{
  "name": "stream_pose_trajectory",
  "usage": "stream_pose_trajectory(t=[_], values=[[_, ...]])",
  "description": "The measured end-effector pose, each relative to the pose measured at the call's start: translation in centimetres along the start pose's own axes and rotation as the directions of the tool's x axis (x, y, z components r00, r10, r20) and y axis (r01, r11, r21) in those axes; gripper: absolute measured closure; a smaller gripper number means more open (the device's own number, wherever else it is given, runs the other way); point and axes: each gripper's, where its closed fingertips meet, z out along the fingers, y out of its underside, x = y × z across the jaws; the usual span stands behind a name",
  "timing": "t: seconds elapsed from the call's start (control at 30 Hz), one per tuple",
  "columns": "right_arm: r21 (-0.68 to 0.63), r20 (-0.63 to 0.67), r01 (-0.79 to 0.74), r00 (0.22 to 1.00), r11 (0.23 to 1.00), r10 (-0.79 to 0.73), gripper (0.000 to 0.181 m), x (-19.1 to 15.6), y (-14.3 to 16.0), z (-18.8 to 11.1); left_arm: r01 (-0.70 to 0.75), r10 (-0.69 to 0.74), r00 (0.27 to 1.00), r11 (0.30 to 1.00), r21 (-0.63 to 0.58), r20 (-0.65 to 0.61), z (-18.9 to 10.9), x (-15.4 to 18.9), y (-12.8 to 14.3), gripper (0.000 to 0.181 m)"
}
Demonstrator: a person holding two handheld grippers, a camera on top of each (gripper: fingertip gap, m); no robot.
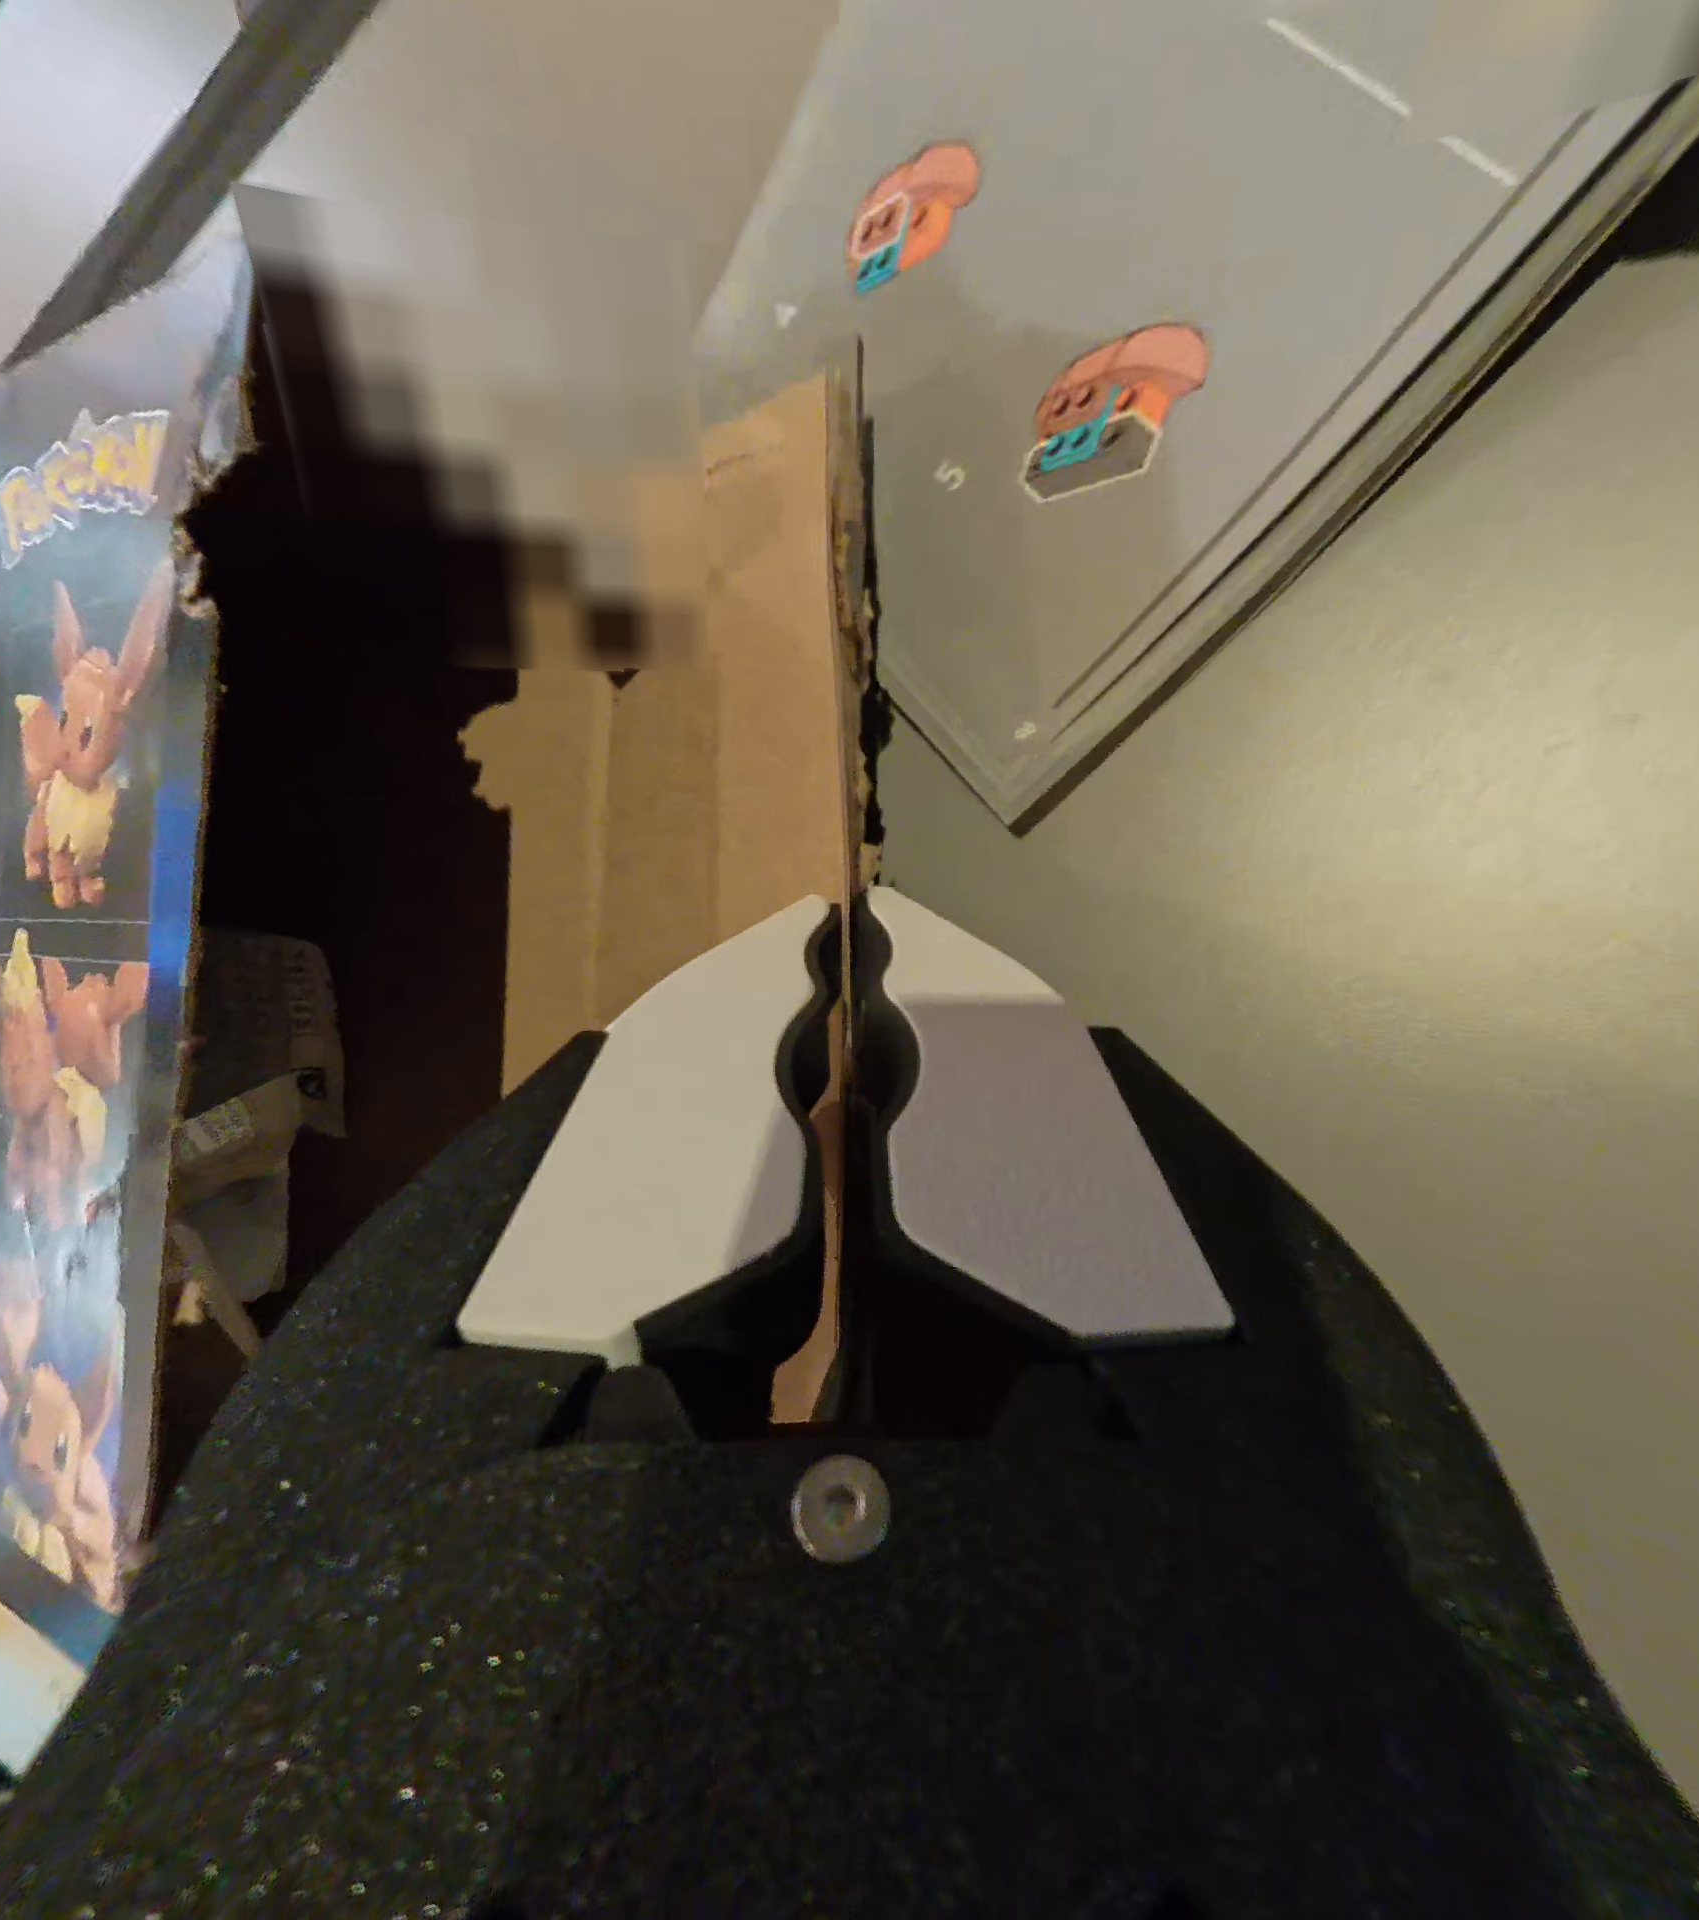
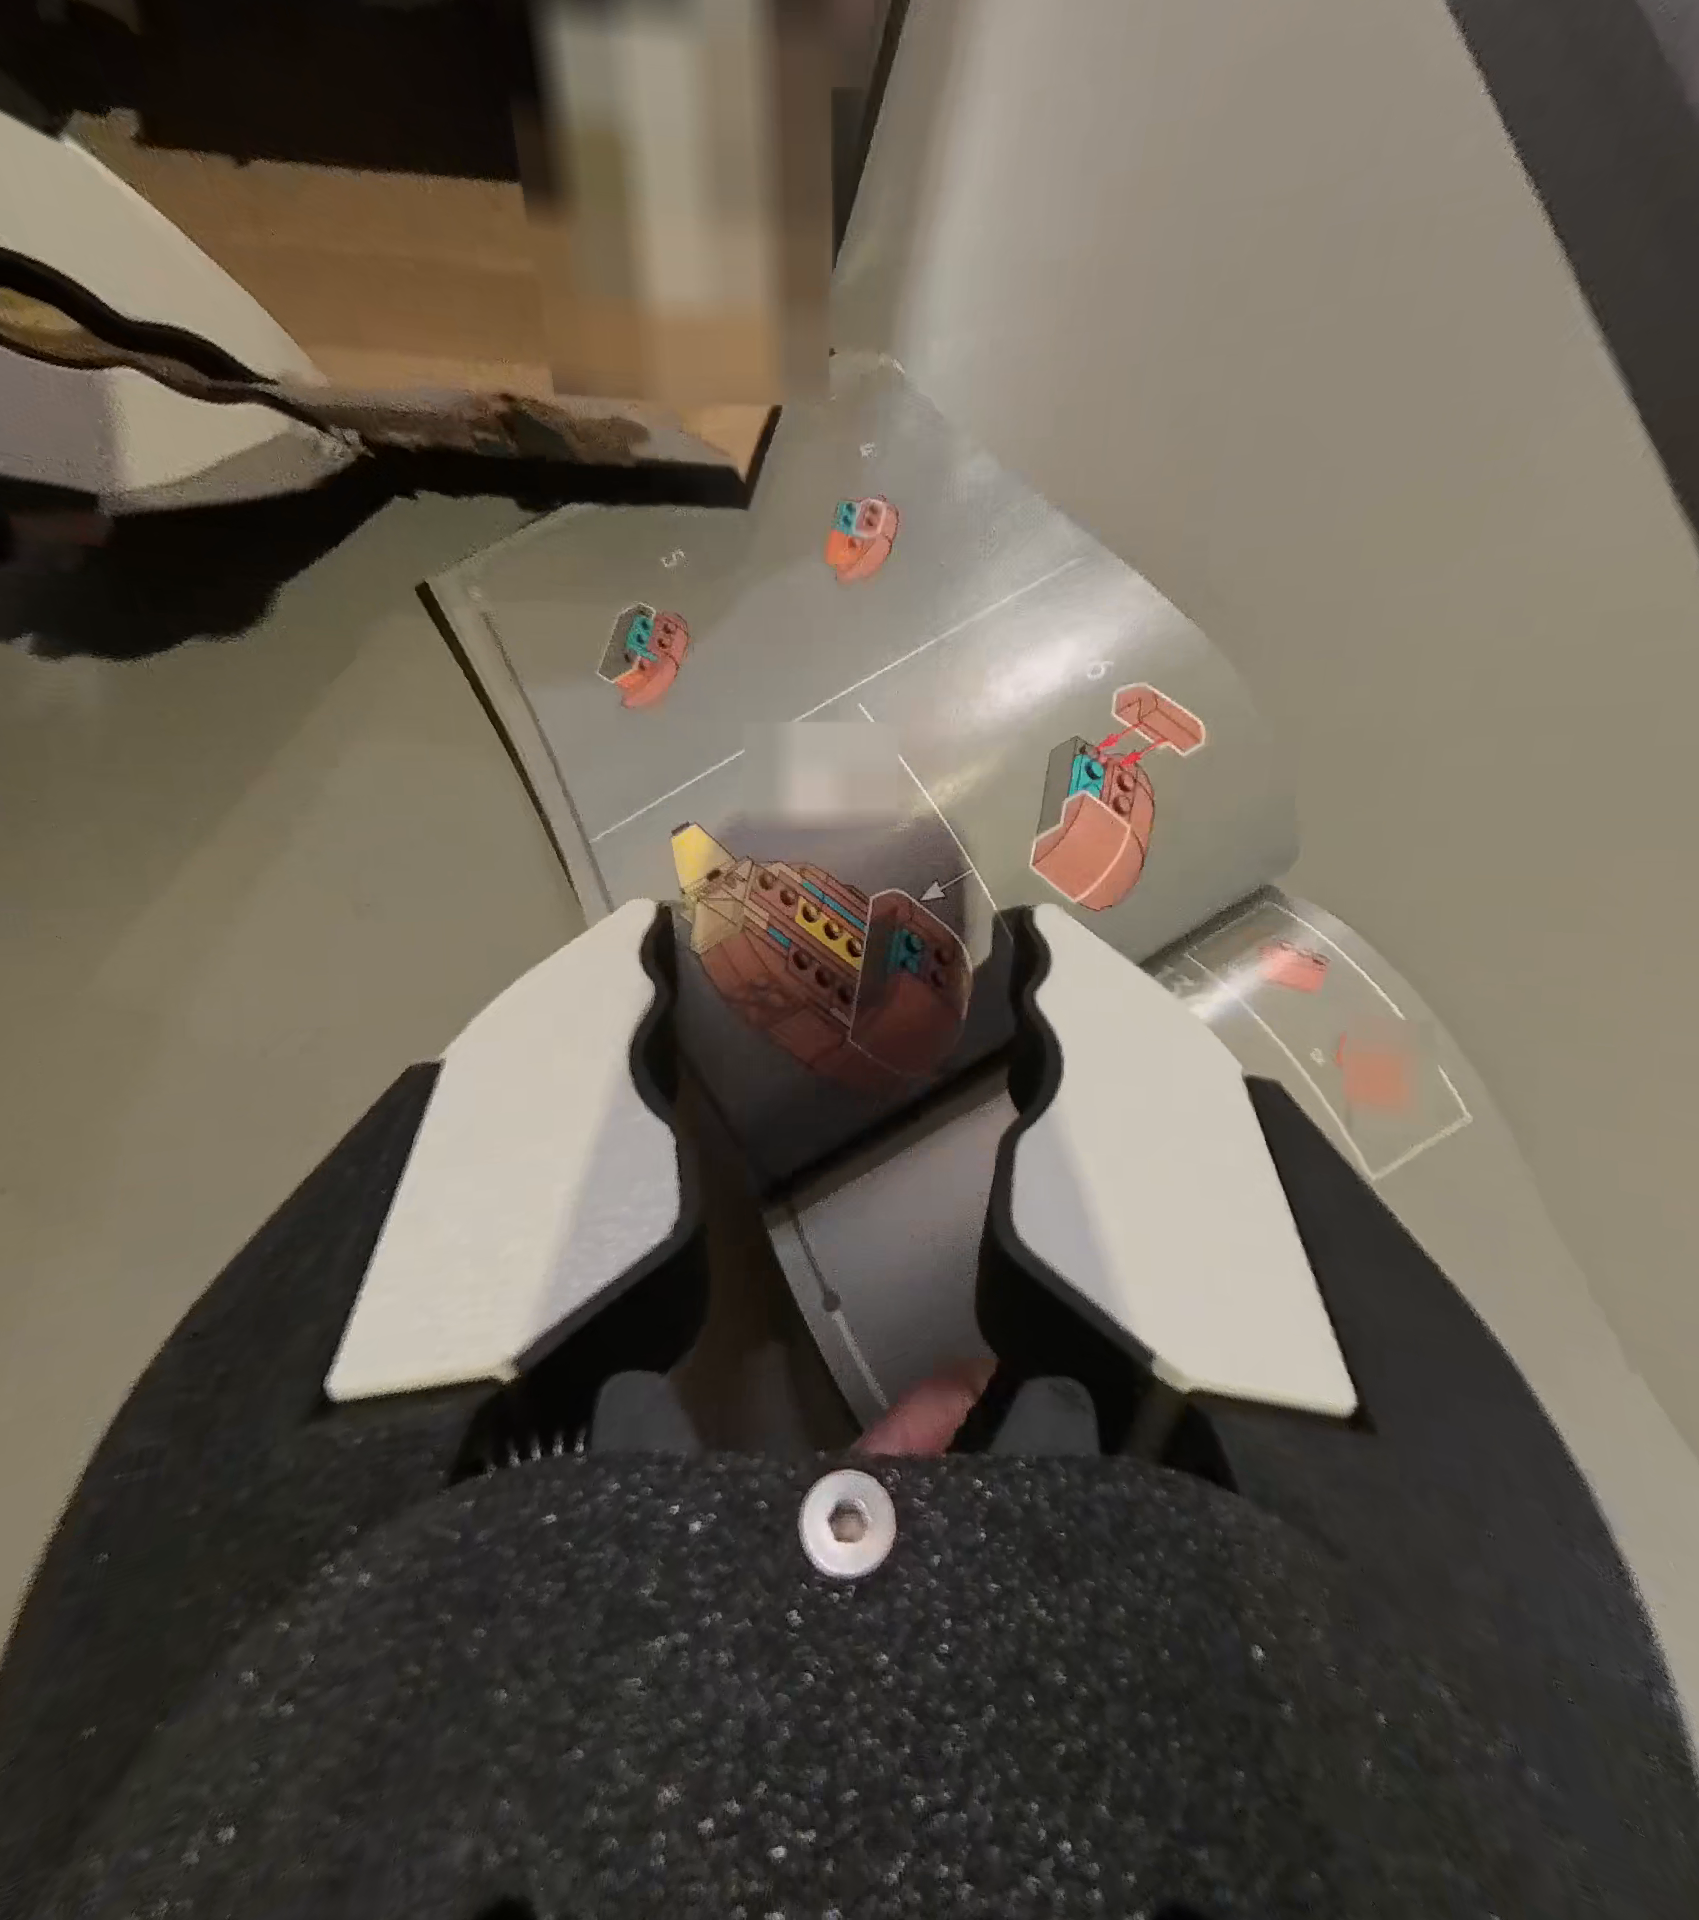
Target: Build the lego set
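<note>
My left gripper (image 1: 850, 914) is shut on the thin brown cardboard flap (image 1: 772, 675) of the opened set box (image 1: 45, 831), whose edge runs straight between the two white fingers. The right wrist view shows the same grip from the side, at the upper left (image 2: 305, 400), with the fingers clamped on the torn cardboard edge (image 2: 533, 416). My right gripper (image 2: 834, 925) is open over the grey instruction booklet (image 2: 980, 644). A curled page with brick drawings lies between and beyond its fingers, and the pads do not press on it. The booklet also shows in the left wrist view (image 1: 1188, 312).
The box stands open on a pale table (image 1: 1447, 1039), with its printed side (image 1: 45, 1039) at the left. Crumpled bags (image 1: 253, 1091) lie inside it. The booklet's loose pages (image 2: 1344, 1039) curl up at the right of my right gripper. One gripper's finger ends stand about 20 centimeters off the other's.
</note>
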Motion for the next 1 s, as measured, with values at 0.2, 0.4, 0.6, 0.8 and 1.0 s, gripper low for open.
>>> stream_pose_trajectory(t=[0.2, 0.4, 0.6, 0.8, 1.0], values=[[-0.013, -0.012, 0.017, 1.000, 1.000, -0.017, 0.119, -0.3, -0.1, 0.7, -0.009, 0.008, 1.000, 1.000, -0.015, -0.012, 0.2, 0.2, 0.2, 0.179], [0.034, -0.050, 0.023, 0.999, 0.999, -0.021, 0.120, -0.2, 0.2, -1.1, -0.032, 0.030, 0.999, 0.998, -0.050, -0.032, 0.5, 0.6, 0.7, 0.177], [0.094, -0.117, 0.040, 0.993, 0.995, -0.028, 0.123, -0.9, 1.8, -6.4, -0.015, 0.015, 1.000, 1.000, -0.009, 0.003, 0.0, 0.1, 0.1, 0.154], [0.186, -0.114, -0.036, 0.992, 0.982, 0.058, 0.128, -3.5, 6.5, -12.3, 0.054, -0.003, 0.981, 0.965, 0.259, -0.193, -3.4, 3.4, -3.9, 0.139], [0.150, -0.119, -0.118, 0.984, 0.982, 0.136, 0.133, -7.9, 14.3, -15.4, 0.088, 0.160, 0.810, 0.918, 0.387, -0.564, -5.9, 13.3, -6.0, 0.135]])
